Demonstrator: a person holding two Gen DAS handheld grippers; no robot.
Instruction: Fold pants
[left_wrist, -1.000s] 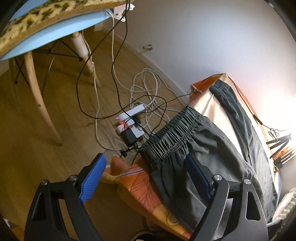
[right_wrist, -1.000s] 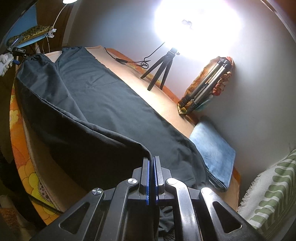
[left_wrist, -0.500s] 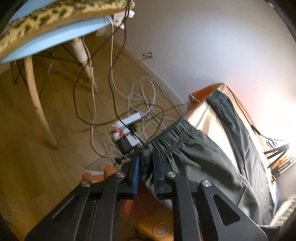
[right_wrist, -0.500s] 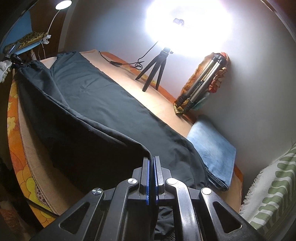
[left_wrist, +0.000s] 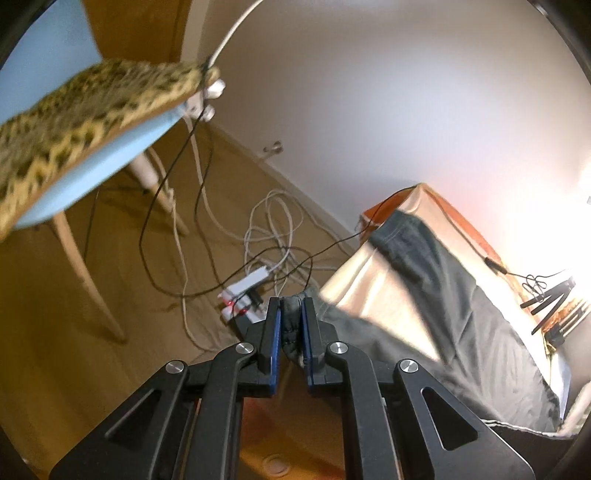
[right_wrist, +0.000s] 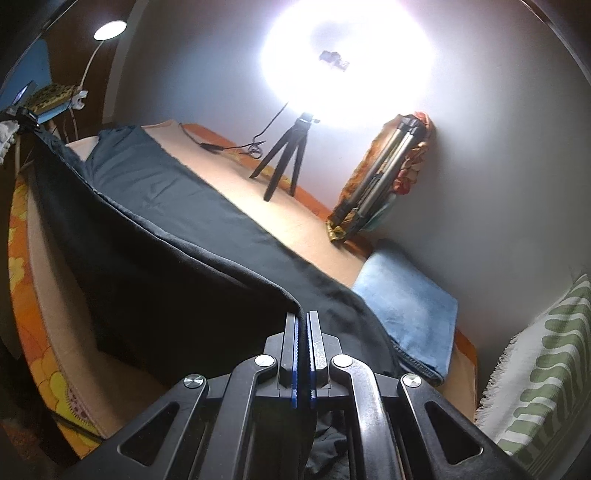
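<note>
Jaws of your left gripper (left_wrist: 291, 325) and right gripper (right_wrist: 302, 350) both pinch the dark pants (right_wrist: 155, 221), half lifted off the bed (right_wrist: 295, 221). Raise both ends evenly, keeping the near leg taut.

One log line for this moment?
left tool: shut on pants waistband | right tool: shut on pants edge | near edge lifted off bed

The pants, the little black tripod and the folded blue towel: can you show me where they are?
pants (right_wrist: 155, 192), right wrist view, on the flat leg lying on the bed.
little black tripod (right_wrist: 284, 155), right wrist view, on its legs.
folded blue towel (right_wrist: 406, 306), right wrist view, on its top face.
</note>
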